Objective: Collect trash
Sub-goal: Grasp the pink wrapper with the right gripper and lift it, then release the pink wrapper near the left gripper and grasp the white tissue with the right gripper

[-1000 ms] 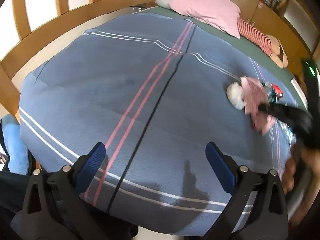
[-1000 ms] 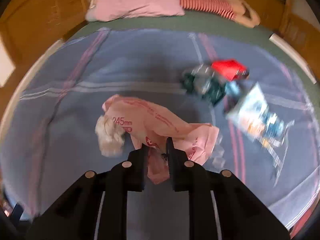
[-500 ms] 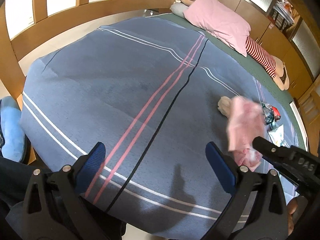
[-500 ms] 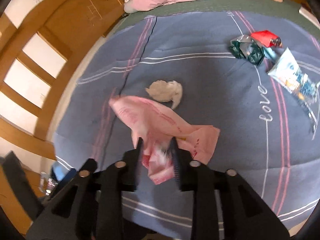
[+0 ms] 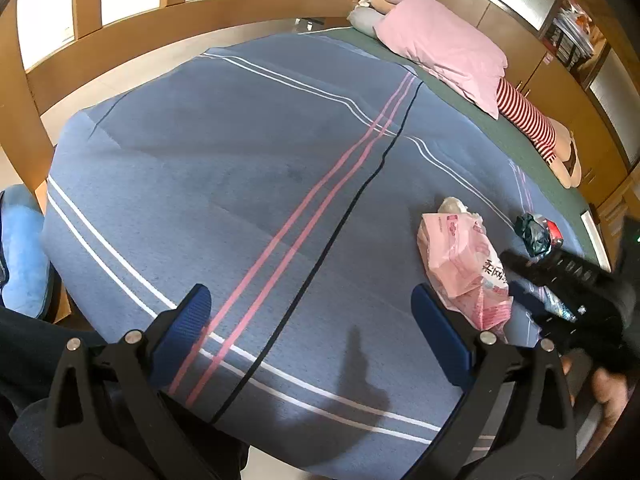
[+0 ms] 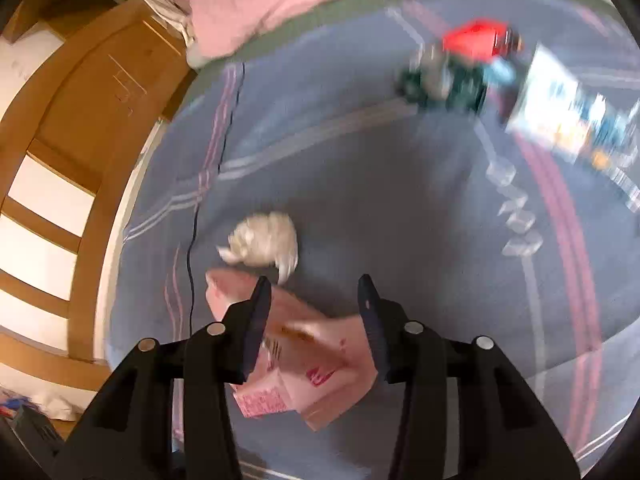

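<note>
**Pink bag on the blanket, both grippers spread**

Left wrist view: left gripper (image 5: pixel 310 308) low over the blue striped blanket (image 5: pixel 240 160), blue pads wide apart, nothing between them. Pink bag (image 5: pixel 466 264) crumpled on the blanket to the right, just past the right-hand pad; contents not visible, mouth not discernible. White tissue wad (image 5: pixel 454 204) touching the bag's far end. Dark green wrapper (image 5: pixel 532 234) and a red packet (image 5: pixel 555 229) together further right, apart from the bag. Right gripper (image 5: pixel 520 272) reaching in from the right edge, its tip at the bag's side; spread of its fingers not readable from here. Pink pillow (image 5: pixel 440 44) and a striped plush (image 5: pixel 528 120) at the head of the bed, on a green sheet (image 5: pixel 472 120).

Right wrist view, blurred by motion: right gripper (image 6: pixel 314 296) with fingers parted, unclenched; bag (image 6: pixel 312 364) lying under and between them, apparently not pinched. Inside of the bag not visible. Tissue wad (image 6: pixel 266 240) just beyond the bag, touching its far corner. Green wrapper (image 6: pixel 444 80) and red packet (image 6: pixel 478 38) well off at upper right, beside a printed white-and-blue packet (image 6: pixel 572 112). Pillow (image 6: pixel 264 4) at the top.
</note>
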### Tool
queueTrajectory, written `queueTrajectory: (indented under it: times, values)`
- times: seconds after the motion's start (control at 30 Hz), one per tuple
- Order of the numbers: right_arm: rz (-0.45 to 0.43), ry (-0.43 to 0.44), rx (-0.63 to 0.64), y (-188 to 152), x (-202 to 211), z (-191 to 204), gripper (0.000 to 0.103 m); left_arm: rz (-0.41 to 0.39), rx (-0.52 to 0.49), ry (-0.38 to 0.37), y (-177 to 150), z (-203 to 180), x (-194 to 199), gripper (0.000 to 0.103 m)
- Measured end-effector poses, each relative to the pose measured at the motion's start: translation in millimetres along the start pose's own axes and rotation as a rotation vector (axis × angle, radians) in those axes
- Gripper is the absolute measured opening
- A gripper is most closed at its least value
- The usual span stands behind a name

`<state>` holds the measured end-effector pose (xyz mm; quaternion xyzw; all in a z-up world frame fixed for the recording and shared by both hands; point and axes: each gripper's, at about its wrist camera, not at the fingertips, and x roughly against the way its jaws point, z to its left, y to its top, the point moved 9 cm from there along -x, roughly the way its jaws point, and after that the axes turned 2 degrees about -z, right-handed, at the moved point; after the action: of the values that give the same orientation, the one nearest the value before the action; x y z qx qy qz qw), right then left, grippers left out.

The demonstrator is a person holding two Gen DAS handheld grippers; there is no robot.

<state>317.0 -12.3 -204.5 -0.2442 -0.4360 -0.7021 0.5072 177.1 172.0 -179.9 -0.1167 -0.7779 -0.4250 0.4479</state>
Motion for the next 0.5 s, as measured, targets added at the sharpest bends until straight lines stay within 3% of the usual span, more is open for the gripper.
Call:
queueTrajectory:
  times: [0.2, 0.37, 0.43, 0.5]
  values:
    - [0.102, 0.029, 0.045, -37, 1, 9, 0.035, -0.014, 0.035, -0.003, 4, 7, 1, 0.1]
    - [0.205, 0.093, 0.092, -62, 13, 22, 0.035, -0.036, 0.13, 0.002, 8, 24, 5, 0.1]
    - [0.184, 0.079, 0.13, -60, 24, 25, 0.035, -0.024, 0.166, 0.002, 7, 29, 3, 0.1]
    - [0.082, 0.016, 0.161, -42, 38, 22, 0.04, -0.011, 0.177, -0.003, 5, 30, 1, 0.1]
